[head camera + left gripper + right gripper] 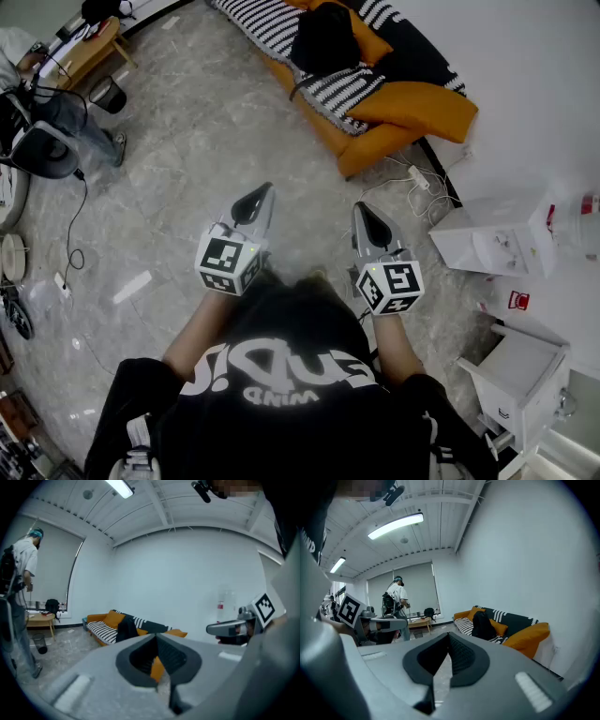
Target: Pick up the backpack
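The black backpack [323,37] stands on an orange sofa [370,145] with a striped cover, at the far side of the room. It also shows in the left gripper view [125,629] and the right gripper view [483,626], well beyond the jaws. My left gripper [262,194] and right gripper [364,212] are held side by side in front of my chest, pointing toward the sofa over bare floor. Both are shut with nothing between the jaws, as the left [156,638] and right [449,636] close-ups confirm.
An orange cushion [417,108] lies on the sofa's near end. A power strip with cables [418,181] and white boxes [487,239] sit on the floor at the right, by a white cabinet [520,375]. At the far left are another person [52,112], a wooden table [89,52] and a bin [108,94].
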A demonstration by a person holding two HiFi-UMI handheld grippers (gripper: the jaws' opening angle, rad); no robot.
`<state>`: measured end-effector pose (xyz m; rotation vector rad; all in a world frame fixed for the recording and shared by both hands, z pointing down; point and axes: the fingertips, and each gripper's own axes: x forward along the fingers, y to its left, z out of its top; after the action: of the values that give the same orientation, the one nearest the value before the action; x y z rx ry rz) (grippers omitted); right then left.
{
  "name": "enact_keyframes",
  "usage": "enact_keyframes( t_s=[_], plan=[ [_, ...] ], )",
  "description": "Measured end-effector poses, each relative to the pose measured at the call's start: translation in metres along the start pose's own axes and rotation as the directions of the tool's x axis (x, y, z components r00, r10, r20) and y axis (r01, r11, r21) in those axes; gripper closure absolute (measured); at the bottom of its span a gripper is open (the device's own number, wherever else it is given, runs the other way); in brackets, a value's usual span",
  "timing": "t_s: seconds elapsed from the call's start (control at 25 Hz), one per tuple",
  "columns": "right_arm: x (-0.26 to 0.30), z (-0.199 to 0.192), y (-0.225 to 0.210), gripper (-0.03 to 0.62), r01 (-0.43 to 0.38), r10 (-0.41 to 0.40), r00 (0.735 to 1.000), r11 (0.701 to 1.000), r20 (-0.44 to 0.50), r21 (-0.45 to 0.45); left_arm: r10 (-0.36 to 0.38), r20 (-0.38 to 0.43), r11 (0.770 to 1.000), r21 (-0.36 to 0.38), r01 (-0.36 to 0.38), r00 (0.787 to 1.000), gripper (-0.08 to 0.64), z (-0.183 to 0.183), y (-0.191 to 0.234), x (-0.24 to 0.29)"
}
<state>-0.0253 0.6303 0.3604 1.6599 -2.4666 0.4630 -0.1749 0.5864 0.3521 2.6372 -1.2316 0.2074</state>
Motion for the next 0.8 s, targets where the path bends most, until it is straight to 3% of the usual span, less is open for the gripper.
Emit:
enact_keyframes(
  t_s=[0.4,0.52,0.64,0.8],
  plan=[
    [0.019,0.009,0.01,0.593,0.027,-0.029,0.999,0.997,0.028,0.067,0.005,0.011,1.0,-0.025,-0.004,1.0,0.558,0.006,0.034,-0.01],
    [0.029,0.014,0.024,0.594,-0.003,0.0,1.0,0.995,0.027,0.1,-0.005,0.018,0.999,-0.033,0.006,1.0,0.558,0.012,0.053,-0.015],
    [0.042,0.017,0.038,0.593,-0.029,0.027,0.999,0.996,0.022,0.082,-0.031,0.021,0.999,-0.011,0.032,0.999,0.558,0.014,0.07,-0.017],
    [0.059,0.013,0.05,0.592,0.011,-0.013,0.999,0.998,0.034,0.058,-0.075,0.019,0.997,0.02,0.075,0.997,0.558,0.008,0.092,-0.019]
  ],
)
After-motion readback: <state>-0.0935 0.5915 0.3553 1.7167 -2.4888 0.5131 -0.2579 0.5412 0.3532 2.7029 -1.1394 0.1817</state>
